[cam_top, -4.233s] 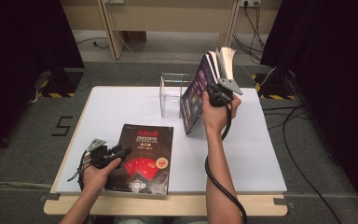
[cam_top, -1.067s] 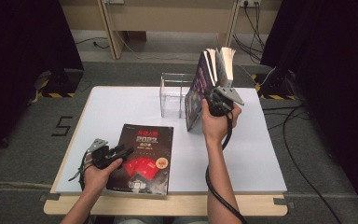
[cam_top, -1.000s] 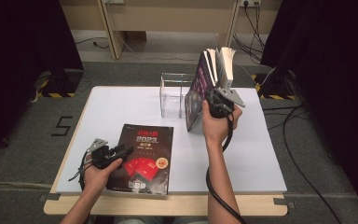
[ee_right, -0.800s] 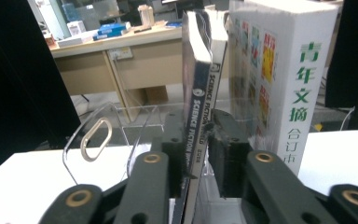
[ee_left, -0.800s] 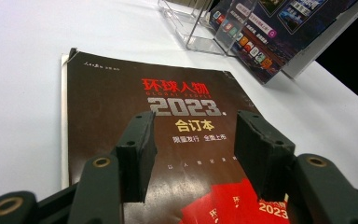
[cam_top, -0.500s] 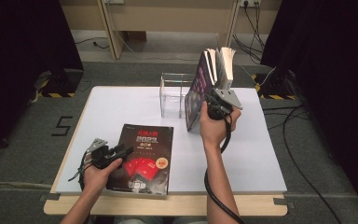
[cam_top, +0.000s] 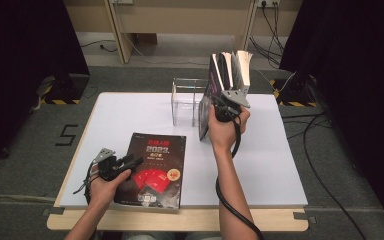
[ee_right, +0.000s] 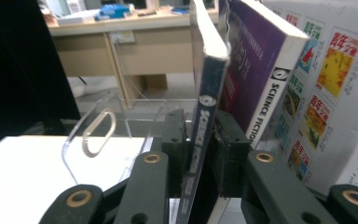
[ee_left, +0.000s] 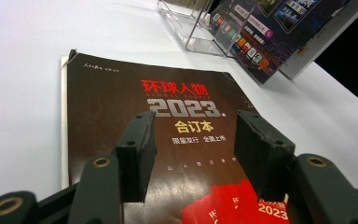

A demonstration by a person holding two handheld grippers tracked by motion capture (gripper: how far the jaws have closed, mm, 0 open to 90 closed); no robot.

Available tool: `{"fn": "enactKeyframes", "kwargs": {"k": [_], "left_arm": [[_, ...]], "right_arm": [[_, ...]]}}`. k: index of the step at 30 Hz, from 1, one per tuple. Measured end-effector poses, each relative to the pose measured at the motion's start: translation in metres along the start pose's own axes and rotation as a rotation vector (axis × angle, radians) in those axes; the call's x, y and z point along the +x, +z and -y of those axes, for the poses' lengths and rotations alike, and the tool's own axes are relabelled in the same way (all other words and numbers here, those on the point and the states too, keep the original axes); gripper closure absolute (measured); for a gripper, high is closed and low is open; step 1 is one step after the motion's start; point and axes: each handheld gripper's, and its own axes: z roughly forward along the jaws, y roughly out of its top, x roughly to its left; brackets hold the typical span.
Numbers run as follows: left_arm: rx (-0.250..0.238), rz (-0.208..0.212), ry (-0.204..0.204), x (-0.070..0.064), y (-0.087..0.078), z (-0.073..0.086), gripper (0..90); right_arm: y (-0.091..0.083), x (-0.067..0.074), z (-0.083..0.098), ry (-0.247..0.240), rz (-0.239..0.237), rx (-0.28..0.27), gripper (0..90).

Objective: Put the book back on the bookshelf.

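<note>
While our right gripper [ee_right: 199, 154] clamps the thin Science Fiction mag's [ee_right: 208, 79] upright spine, the acrylic rack [ee_right: 103, 128] sits just left, twd the table's [cam_top: 130, 110] far edge.

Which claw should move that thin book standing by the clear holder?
Probably the right claw: its jaws already straddle the thin book. The left claw hovers open above the brown magazine.

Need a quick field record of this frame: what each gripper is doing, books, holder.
left gripper: open, over the dark brown 2023 magazine lying flat on the white table
right gripper: jaws around the thin dark-blue Science Fiction book, just closing then easing
other books: upright, leaning right
clear acrylic holder: left of the books
</note>
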Motion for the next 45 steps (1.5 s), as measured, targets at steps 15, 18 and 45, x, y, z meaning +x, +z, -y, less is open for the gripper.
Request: {"fn": "enactKeyframes", "kwargs": {"k": [15,18,45], "left_arm": [[-0.001,0.001,-0.004,0.0,-0.001,0.0,47.5],[-0.003,0.001,-0.006,0.0,0.0,0.0,47.6],[-0.001,0.005,-0.001,0.003,0.0,0.0,48.0]], "right_arm": [[0.027,0.018,-0.013,-0.049,0.056,0.084,81.2],[0.029,0.018,-0.016,-0.015,0.036,0.095,83.4],[0.044,0.011,-0.011,0.021,0.046,-0.056,84.1]]}}
